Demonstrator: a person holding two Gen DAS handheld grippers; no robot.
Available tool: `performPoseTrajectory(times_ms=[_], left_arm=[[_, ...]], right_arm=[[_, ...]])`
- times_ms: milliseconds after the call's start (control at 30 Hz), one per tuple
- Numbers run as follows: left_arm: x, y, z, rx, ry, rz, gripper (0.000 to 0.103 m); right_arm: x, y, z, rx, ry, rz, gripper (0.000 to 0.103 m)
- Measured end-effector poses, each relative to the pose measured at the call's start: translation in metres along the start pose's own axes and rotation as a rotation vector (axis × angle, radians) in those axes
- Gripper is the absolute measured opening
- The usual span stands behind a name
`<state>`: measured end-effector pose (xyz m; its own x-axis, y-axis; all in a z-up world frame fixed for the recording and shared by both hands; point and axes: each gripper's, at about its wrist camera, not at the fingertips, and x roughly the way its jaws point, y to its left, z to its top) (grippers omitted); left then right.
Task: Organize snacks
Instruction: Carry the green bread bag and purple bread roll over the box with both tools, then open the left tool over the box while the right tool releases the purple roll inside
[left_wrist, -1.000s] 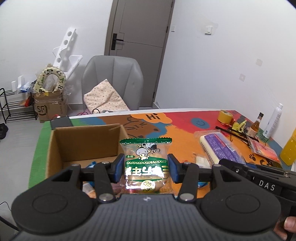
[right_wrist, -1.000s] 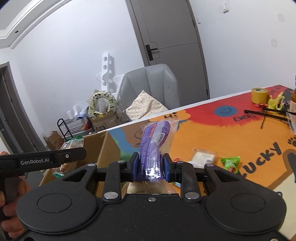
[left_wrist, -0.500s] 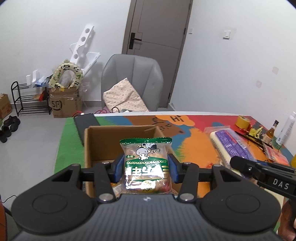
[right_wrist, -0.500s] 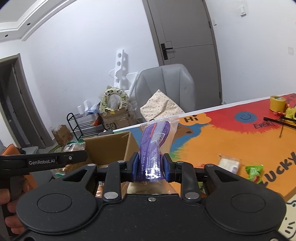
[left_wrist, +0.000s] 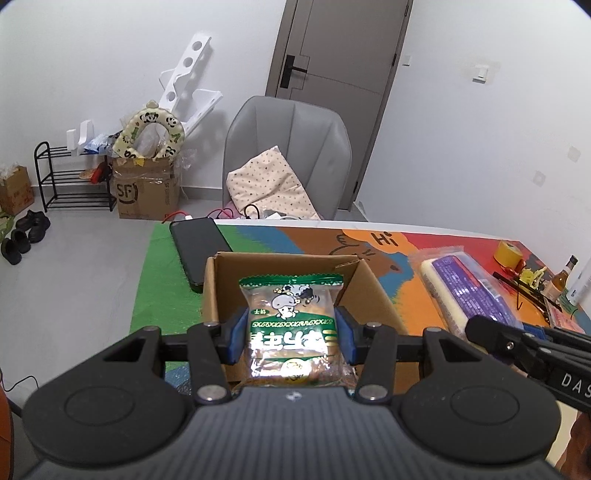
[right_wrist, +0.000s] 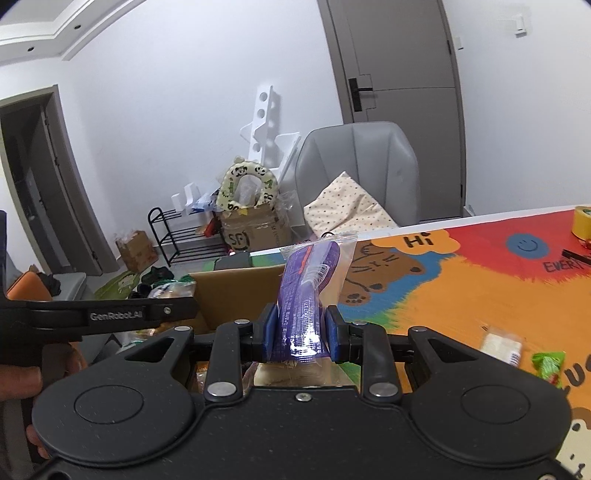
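My left gripper (left_wrist: 291, 338) is shut on a green snack packet (left_wrist: 293, 325) and holds it above the open cardboard box (left_wrist: 373, 288). My right gripper (right_wrist: 300, 334) is shut on a long purple snack packet (right_wrist: 306, 295), held edge-up just right of the box (right_wrist: 236, 295). The purple packet also shows in the left wrist view (left_wrist: 469, 291), to the right of the box. The left gripper's body shows at the left of the right wrist view (right_wrist: 110, 315). Most of the box's inside is hidden by the packets.
A black phone (left_wrist: 201, 251) lies on the green mat left of the box. A small white packet (right_wrist: 500, 345) and a green candy (right_wrist: 548, 365) lie on the colourful mat. A yellow tape roll (left_wrist: 509, 253), a bottle (left_wrist: 561, 278) and a grey chair (left_wrist: 288, 158) stand beyond.
Both grippers have moved left and back with their packets, so the box now sits centred under the green packet. The grips have not changed.
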<state>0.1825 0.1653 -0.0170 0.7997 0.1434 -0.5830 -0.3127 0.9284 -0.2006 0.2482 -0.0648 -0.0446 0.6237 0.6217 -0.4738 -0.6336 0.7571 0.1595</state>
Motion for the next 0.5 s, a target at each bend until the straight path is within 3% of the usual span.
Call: performPoseTrajectory(times_ms=[100,300,433,500], left_arm=[[0.007,0.004,0.0,-0.012,0.015,-0.007,0.048],[0.008,0.009,0.002,-0.028,0.011,-0.017,0.063],[0.002,0.013,0.003,-0.037,0.002,-0.004,0.065],[-0.001,0.013,0.003,-0.039,-0.004,0.0,0.068]], right_arm=[[0.008,0.009,0.003,-0.016,0.009,0.004,0.026],[0.021,0.022,0.005,-0.029,0.037,0.035,0.026],[0.028,0.023,0.007,-0.019,0.041,0.044,0.022],[0.031,0.024,0.008,-0.012,0.048,0.074,0.03]])
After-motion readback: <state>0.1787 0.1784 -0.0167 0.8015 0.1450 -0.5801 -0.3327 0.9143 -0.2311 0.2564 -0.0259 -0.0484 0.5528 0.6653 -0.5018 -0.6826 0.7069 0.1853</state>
